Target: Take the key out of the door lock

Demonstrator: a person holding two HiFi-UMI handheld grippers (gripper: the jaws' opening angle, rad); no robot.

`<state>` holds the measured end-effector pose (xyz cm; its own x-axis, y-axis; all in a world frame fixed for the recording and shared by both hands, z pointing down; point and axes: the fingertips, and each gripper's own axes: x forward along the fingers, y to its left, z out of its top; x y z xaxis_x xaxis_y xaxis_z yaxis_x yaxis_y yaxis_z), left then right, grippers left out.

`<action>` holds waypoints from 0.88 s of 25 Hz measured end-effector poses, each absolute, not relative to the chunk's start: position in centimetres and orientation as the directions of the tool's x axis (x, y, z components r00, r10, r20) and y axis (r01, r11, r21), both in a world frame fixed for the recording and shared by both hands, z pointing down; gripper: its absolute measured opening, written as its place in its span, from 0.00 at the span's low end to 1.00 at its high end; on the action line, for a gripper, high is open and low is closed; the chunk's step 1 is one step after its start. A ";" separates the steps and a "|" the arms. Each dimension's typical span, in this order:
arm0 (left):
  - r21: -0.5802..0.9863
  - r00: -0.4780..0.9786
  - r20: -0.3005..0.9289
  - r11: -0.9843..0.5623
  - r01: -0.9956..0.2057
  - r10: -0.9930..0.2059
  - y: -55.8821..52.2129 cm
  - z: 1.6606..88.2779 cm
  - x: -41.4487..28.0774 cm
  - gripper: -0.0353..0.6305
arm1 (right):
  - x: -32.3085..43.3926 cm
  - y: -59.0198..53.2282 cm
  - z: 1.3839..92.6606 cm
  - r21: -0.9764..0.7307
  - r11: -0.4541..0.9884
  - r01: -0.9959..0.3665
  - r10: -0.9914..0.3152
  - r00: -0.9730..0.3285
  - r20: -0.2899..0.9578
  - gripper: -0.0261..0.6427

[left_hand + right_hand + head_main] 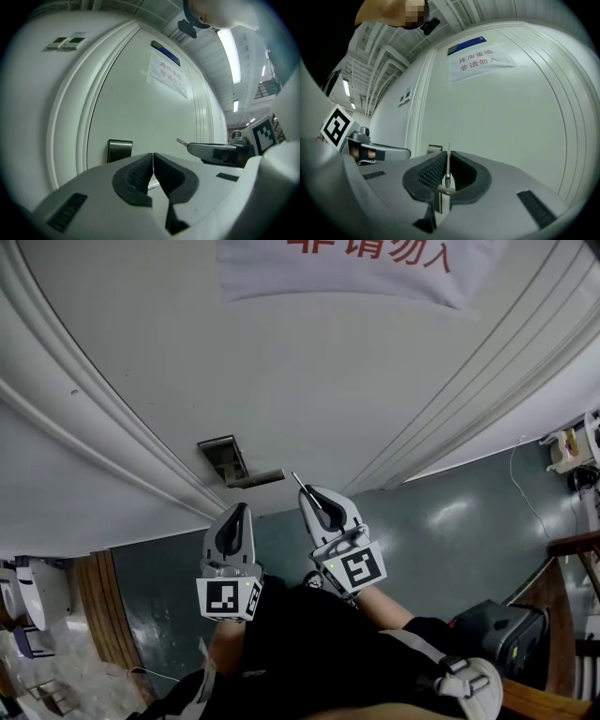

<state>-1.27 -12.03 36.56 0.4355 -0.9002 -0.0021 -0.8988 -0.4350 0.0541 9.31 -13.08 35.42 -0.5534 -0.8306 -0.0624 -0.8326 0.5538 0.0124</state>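
Observation:
A white door [356, 381] fills the head view, with a metal lock plate [222, 458] and lever handle [255, 478] on it. My right gripper [309, 495] is shut on a thin metal key [298, 483], whose blade pokes out past the tips. The key is clear of the lock, a short way to the plate's right. The right gripper view shows the key [448, 164] pinched upright between the black pads, with the lock plate [434, 149] behind. My left gripper [239, 512] hangs below the handle, shut on nothing; its pads [140, 171] meet, and the lock plate [119, 150] lies ahead of them.
A paper sign [375, 263] with red print is stuck high on the door. Door frame mouldings [84, 427] run down the left. Below is a dark green floor [450, 521] with a black bag [497, 629] at the right and a white cable [525, 493].

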 end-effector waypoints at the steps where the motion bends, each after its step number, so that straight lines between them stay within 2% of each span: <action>1: 0.055 0.436 -0.005 -0.436 -0.898 -0.900 -12.0 36.4 -1.2 0.09 | 9.3 -13.1 35.2 0.007 0.554 -0.833 -0.831 -0.553 -0.062 0.08; 22: 0.060 0.396 -0.003 -0.396 -0.916 -0.918 -12.3 36.8 -2.6 0.09 | 9.3 -13.2 35.8 -0.015 0.579 -0.815 -0.814 -0.578 -0.059 0.08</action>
